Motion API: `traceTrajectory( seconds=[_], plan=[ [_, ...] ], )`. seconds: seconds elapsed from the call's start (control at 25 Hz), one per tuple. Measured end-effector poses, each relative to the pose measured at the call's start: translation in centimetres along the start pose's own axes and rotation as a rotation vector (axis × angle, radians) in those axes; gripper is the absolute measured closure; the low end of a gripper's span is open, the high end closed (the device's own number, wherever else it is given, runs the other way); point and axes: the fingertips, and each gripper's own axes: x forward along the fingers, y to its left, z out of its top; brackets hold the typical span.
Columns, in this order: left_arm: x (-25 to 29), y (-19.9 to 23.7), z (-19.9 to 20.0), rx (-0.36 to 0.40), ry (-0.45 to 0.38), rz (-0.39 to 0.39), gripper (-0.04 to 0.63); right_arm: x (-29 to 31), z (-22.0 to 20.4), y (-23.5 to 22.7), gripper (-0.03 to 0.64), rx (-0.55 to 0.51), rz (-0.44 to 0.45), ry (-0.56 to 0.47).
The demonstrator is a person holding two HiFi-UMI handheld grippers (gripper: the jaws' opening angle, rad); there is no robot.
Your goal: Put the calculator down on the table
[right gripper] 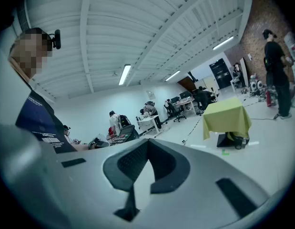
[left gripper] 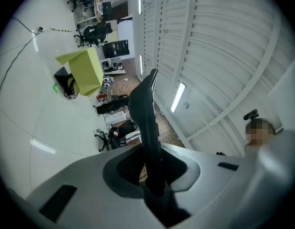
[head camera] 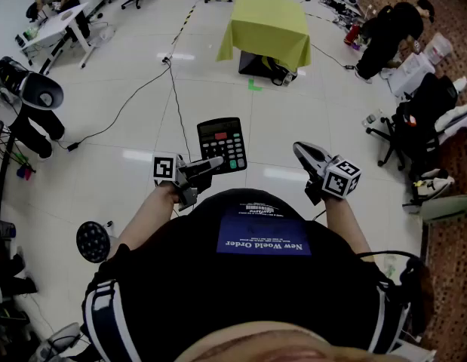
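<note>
Could slip or swing loose on the way over: grips the calculator [head camera: 222,143] only by its lower edge, pinched edge-on in the left gripper [head camera: 216,162], out in front of the body and well apart from the yellow-draped table [head camera: 267,25]. Holds that gripper angled slightly upward, forearm [head camera: 146,219] tucked close. Carries nothing in the right gripper [head camera: 301,151], jaws together, tipped a little downward.

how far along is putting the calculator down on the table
Done: the calculator is picked up. In hand: the left gripper clamps it in the air. Left: the yellow-covered table is some way ahead, so carry it there, set it down and release.
</note>
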Motion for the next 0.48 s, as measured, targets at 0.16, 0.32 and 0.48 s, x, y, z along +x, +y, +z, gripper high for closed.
traceTrajectory(
  seconds=[0.16,0.32,0.48],
  plan=[
    [0.5,0.9,0.5,-0.005,-0.010,0.015,0.512,0.5,0.5,-1.5,0.630,0.003,0.007,0.007],
    [-2.2,1.8,1.3,-0.018,-0.016,0.029,0.512,3.4,-0.1,-0.2,0.630,0.000,0.020,0.031],
    [-3.6,2.0,1.9,-0.040,-0.016,0.025,0.512,5.0,-0.3,0.8,0.630,0.008,0.018,0.053]
  ],
)
